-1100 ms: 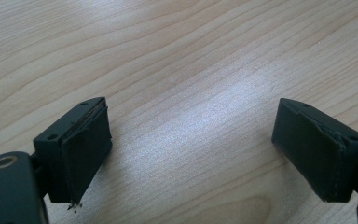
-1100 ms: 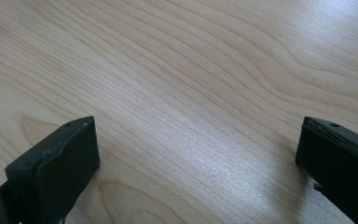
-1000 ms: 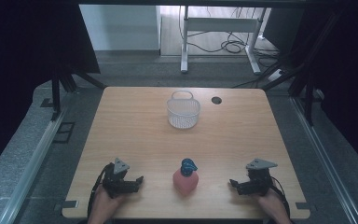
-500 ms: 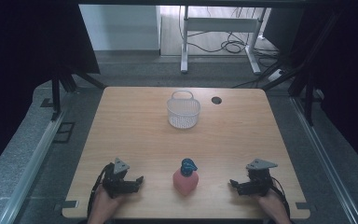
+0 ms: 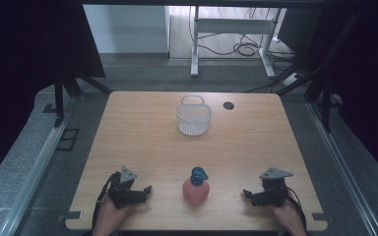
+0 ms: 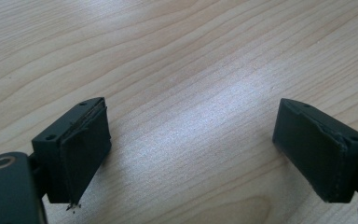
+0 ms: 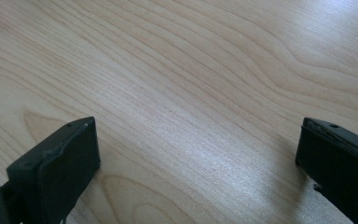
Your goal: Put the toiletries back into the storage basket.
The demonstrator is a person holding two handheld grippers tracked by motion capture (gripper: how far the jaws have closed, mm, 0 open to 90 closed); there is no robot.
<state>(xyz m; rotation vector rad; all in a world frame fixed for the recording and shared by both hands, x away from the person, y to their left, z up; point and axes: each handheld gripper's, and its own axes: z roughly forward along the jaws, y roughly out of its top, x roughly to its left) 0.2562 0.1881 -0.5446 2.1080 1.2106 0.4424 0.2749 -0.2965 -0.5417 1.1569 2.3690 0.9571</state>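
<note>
Here the left gripper and the right gripper rest low on the wooden worktop near its front edge — both with jaws spread wide over bare wood. Between them stands a red bottle-like object with a blue top; a white mesh basket sits well beyond.

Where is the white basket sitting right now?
In the high view, the white mesh basket stands at the table's far middle, just left of the dark cable hole and well beyond the red toy.
</note>
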